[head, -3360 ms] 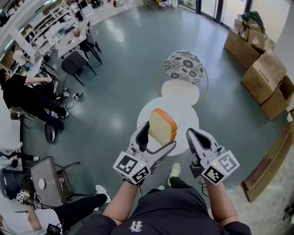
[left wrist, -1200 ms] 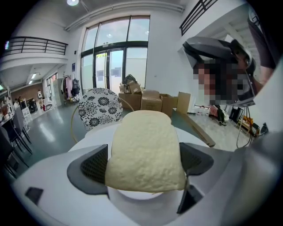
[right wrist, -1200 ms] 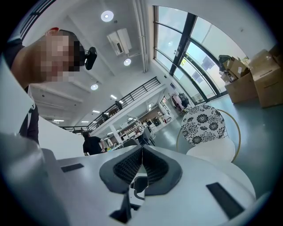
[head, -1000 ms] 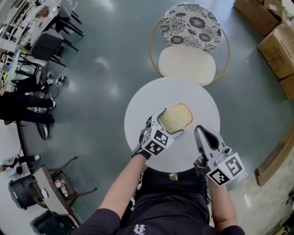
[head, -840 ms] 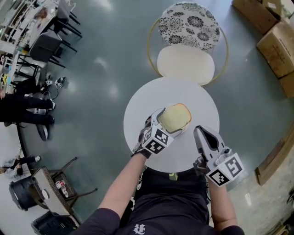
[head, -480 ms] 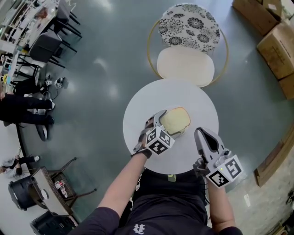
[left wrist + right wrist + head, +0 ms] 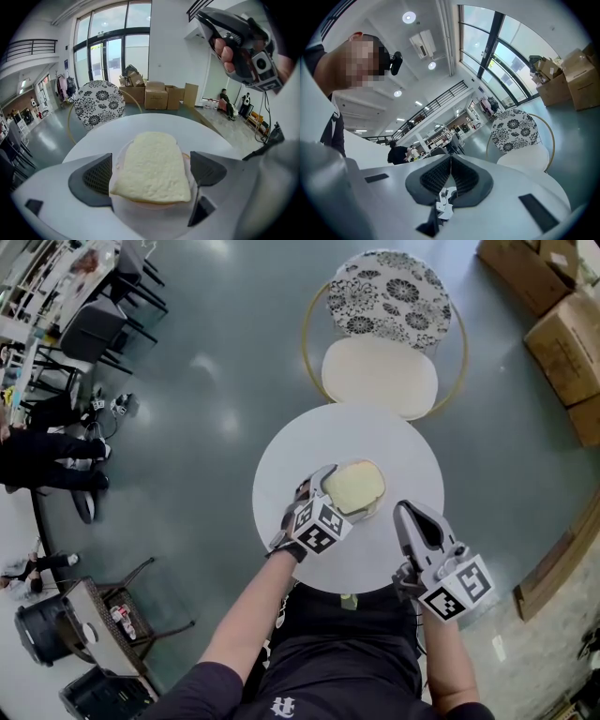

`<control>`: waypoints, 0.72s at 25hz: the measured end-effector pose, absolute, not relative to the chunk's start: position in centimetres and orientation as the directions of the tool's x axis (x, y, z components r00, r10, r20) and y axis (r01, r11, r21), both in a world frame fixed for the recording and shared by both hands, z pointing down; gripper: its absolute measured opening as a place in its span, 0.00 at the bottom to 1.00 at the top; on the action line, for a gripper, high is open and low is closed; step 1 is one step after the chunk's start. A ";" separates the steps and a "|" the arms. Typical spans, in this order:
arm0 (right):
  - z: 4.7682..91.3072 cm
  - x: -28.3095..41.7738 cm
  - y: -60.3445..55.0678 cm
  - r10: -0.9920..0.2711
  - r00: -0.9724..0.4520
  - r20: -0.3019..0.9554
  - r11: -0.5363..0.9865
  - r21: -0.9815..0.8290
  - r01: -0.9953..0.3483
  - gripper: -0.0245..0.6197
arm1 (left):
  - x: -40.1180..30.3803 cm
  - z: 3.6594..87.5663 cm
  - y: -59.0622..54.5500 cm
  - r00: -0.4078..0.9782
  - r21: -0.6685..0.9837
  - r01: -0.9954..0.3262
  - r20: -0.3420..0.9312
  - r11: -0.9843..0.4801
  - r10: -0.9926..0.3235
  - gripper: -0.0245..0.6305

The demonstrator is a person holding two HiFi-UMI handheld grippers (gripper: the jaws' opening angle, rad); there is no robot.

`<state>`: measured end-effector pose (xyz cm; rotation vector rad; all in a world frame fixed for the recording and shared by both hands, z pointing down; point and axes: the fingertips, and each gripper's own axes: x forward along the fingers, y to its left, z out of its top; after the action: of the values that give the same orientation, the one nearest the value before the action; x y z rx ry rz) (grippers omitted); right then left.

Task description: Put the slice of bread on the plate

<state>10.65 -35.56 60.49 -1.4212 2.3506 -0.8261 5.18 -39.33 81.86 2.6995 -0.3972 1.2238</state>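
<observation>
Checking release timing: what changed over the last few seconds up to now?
The left hand-held gripper brought the slice of bread, earlier held upright and raised, down over the table and laid it flat on the plate. It then let go: its jaws now stand apart on either side of the slice. The right hand-held gripper stayed shut and empty by the table's near edge.

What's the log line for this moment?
left claw: open, astride bread slice | bread slice: flat on plate | plate: on white table | right claw: shut, empty
</observation>
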 end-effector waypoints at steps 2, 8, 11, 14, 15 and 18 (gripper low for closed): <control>59.6 10.4 -35.6 -0.871 -0.487 0.065 0.357 -0.596 -0.719 0.05 | 4.9 80.6 -39.2 0.640 0.037 -0.309 0.747 -0.950 -0.179 0.81; 55.3 9.8 -35.7 -0.866 -0.495 0.077 0.368 -0.573 -0.733 0.05 | 4.1 73.4 -39.0 0.698 0.070 -0.377 0.677 -0.924 -0.234 0.81; 52.1 9.8 -35.4 -0.868 -0.491 0.073 0.372 -0.559 -0.741 0.05 | 4.3 67.5 -38.4 0.754 0.094 -0.394 0.602 -0.914 -0.263 0.81; 48.8 9.9 -35.6 -0.869 -0.489 0.069 0.382 -0.535 -0.754 0.05 | 4.5 60.9 -38.3 0.806 0.124 -0.412 0.513 -0.903 -0.297 0.73; 47.7 9.9 -35.7 -0.869 -0.490 0.071 0.386 -0.524 -0.759 0.05 | 4.6 58.7 -38.2 0.821 0.132 -0.416 0.480 -0.900 -0.309 0.70; 45.0 9.7 -35.5 -0.864 -0.497 0.079 0.400 -0.490 -0.775 0.05 | 5.1 52.6 -37.5 0.854 0.131 -0.417 0.393 -0.899 -0.339 0.61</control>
<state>9.68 -35.45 45.03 -1.4620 2.4665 -0.7084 5.12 -37.47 52.58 2.8192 -0.5819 0.5410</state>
